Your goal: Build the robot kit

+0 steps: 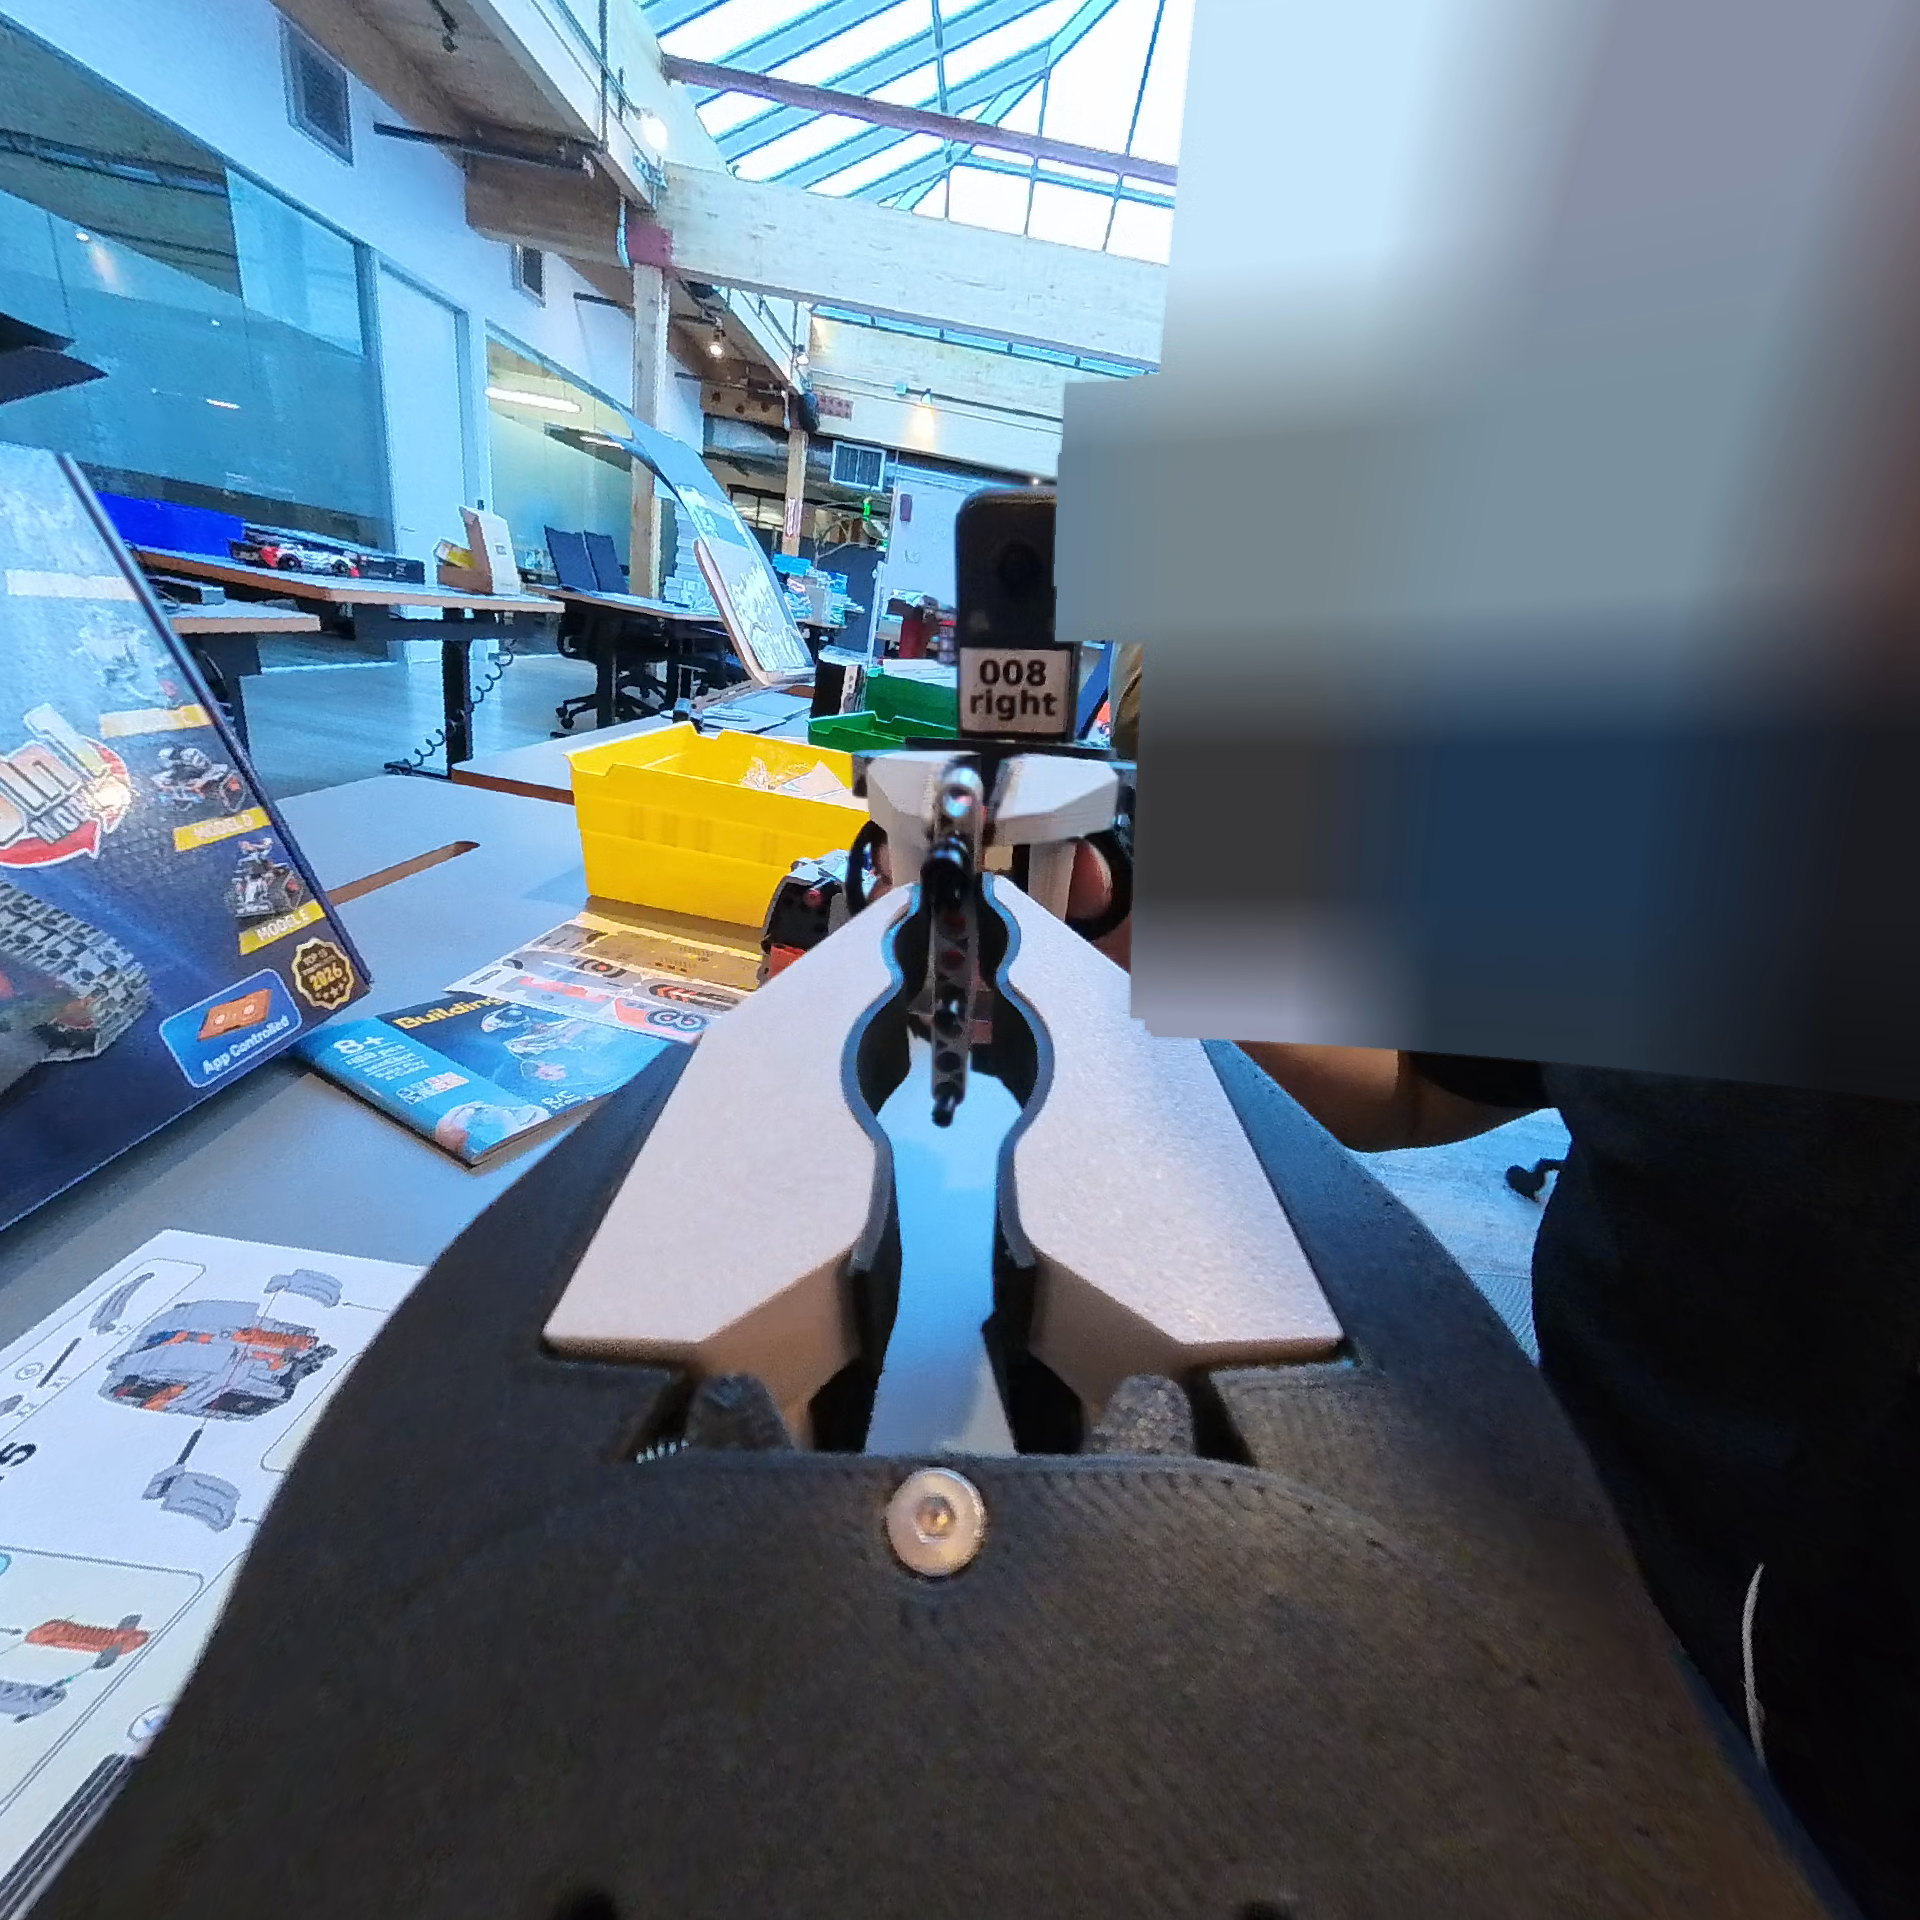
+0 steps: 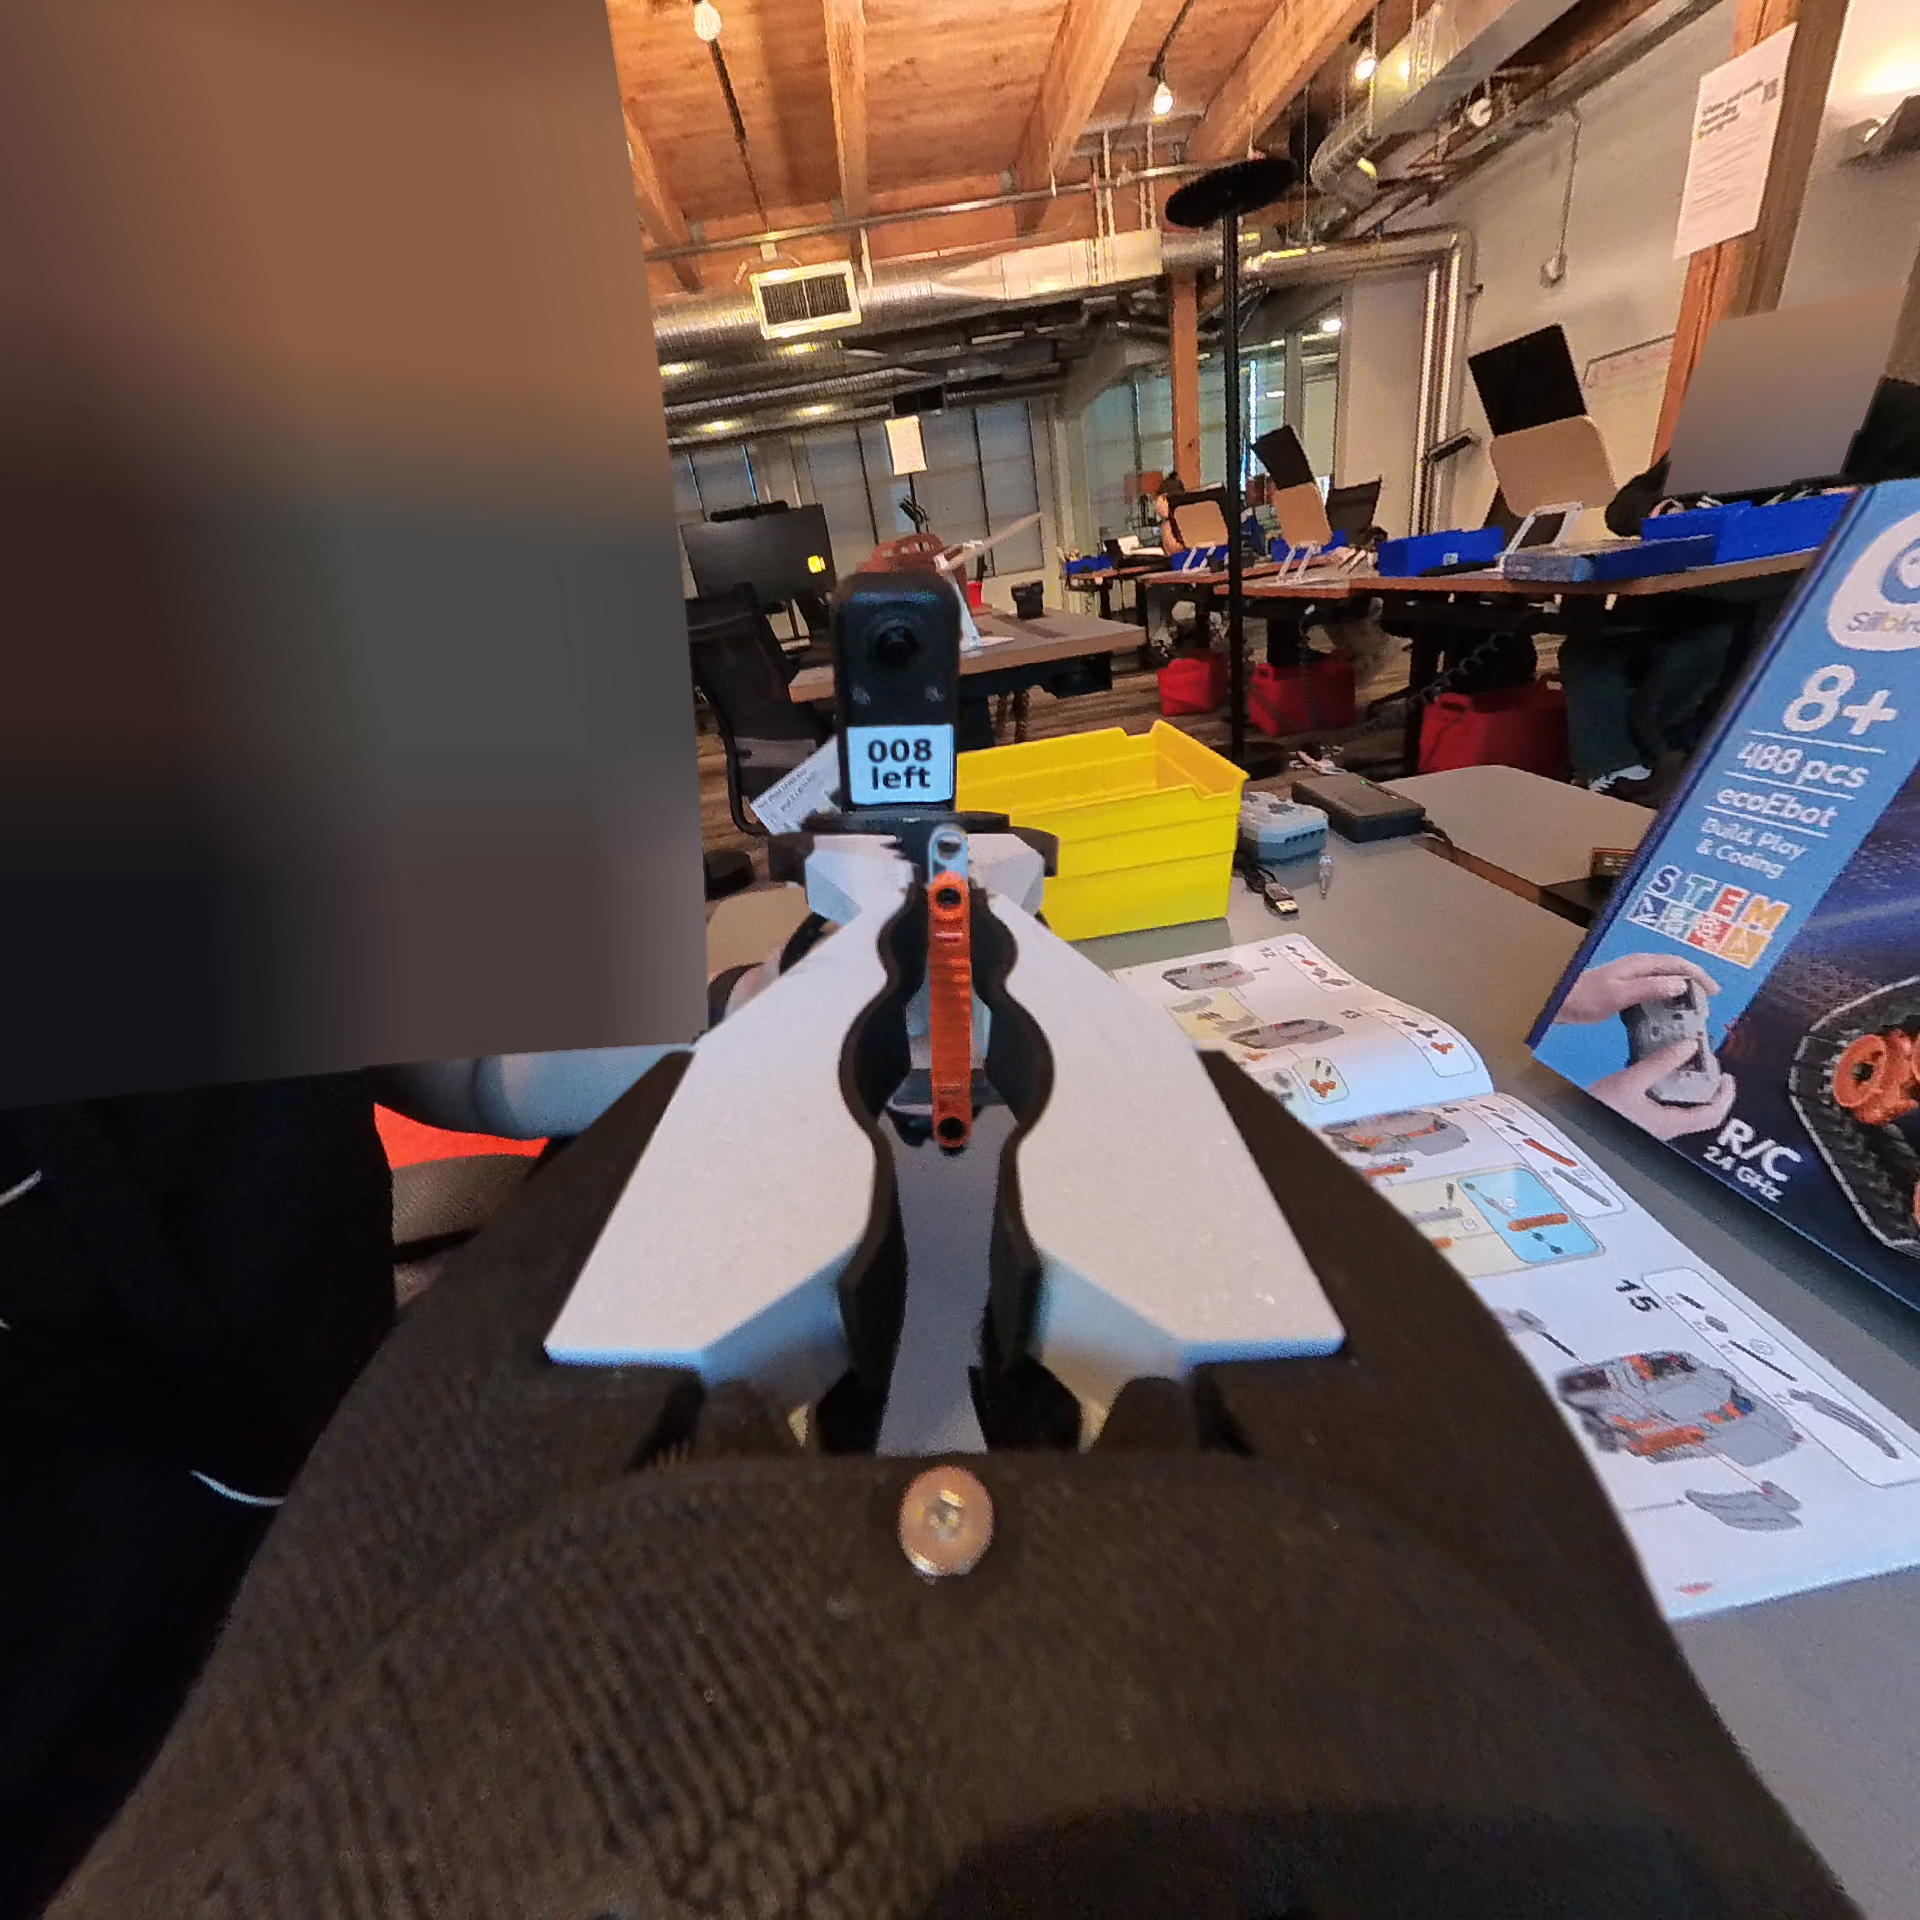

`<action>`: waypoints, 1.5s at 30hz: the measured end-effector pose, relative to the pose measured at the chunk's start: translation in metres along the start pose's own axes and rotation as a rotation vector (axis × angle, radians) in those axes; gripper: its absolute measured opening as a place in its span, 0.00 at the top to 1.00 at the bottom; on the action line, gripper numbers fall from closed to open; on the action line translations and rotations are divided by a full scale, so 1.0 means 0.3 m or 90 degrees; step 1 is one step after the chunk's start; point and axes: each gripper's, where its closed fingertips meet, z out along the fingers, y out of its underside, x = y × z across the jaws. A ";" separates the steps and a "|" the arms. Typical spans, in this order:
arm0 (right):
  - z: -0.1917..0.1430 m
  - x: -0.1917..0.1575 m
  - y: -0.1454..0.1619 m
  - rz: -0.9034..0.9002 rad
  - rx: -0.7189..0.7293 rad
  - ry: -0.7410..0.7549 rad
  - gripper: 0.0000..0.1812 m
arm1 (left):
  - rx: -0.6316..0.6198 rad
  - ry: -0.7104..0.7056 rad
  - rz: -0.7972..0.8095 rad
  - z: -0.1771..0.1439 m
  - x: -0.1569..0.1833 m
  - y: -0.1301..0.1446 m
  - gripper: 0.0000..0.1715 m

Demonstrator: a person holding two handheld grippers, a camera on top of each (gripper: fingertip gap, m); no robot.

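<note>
Nose to nose, the left gripper [image 1: 940,894] clamps a black beam [image 1: 948,997] and the right gripper [image 2: 948,904] clamps an orange beam [image 2: 950,997]; the beams' joint is hidden. Beyond, a yellow bin [image 2: 1132,831] stands on the table [image 2: 1455,914].

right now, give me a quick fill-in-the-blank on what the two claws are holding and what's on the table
1. The right claw grips a long, holed plastic beam coloured ____.
2. The left claw is shut on a slim holed plastic beam coloured ____.
3. The open plastic bin behind the claws is ____.
4. The printed instruction booklet lies ____ on the grey table.

Missing words: orange; black; yellow; open
</note>
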 end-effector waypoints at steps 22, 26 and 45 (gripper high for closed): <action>0.000 -0.007 0.029 0.038 -0.020 -0.035 0.96 | 0.005 -0.013 0.008 -0.001 0.003 -0.015 0.97; 0.001 -0.010 0.034 0.007 -0.044 -0.015 0.96 | 0.002 -0.020 0.010 0.000 0.003 -0.013 0.97; -0.008 0.062 -0.005 0.148 0.081 0.015 0.96 | 0.017 0.028 -0.204 0.007 -0.052 0.030 0.97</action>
